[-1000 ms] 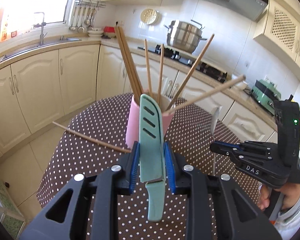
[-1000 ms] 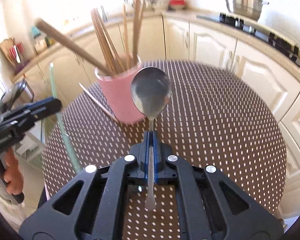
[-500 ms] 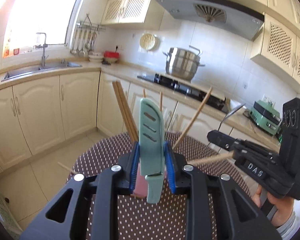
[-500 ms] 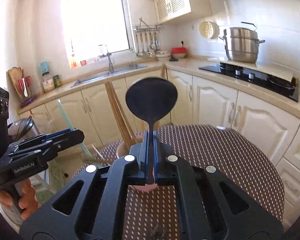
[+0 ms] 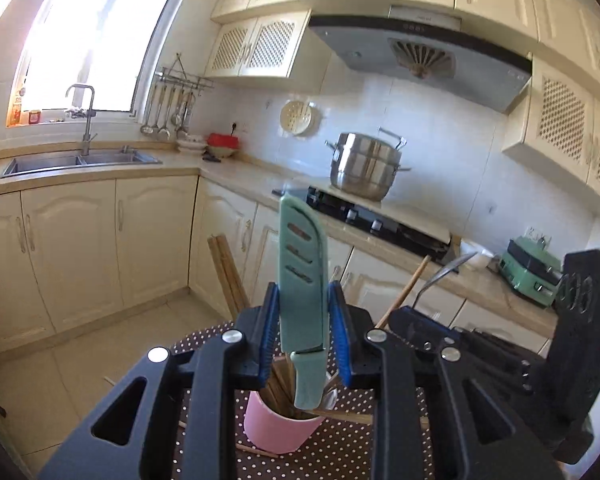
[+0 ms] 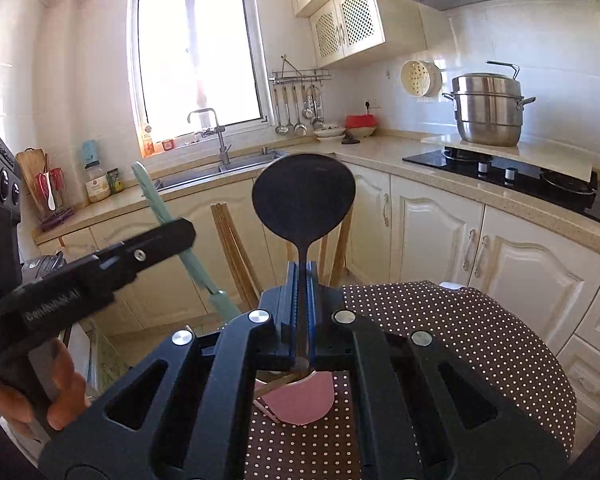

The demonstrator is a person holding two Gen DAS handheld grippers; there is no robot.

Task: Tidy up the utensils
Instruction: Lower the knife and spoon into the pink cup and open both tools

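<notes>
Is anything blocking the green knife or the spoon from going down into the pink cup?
Yes. The pink cup already holds chopsticks that fan out across its mouth. The green knife in the left gripper hangs with its handle end at the rim among them; the spoon in the right gripper is above the same cluster.

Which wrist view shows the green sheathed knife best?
The left wrist view: the green knife fills the centre, sheath slots facing the camera, clamped in the left gripper. The right wrist view shows it edge-on, partly hidden by that gripper.
</notes>
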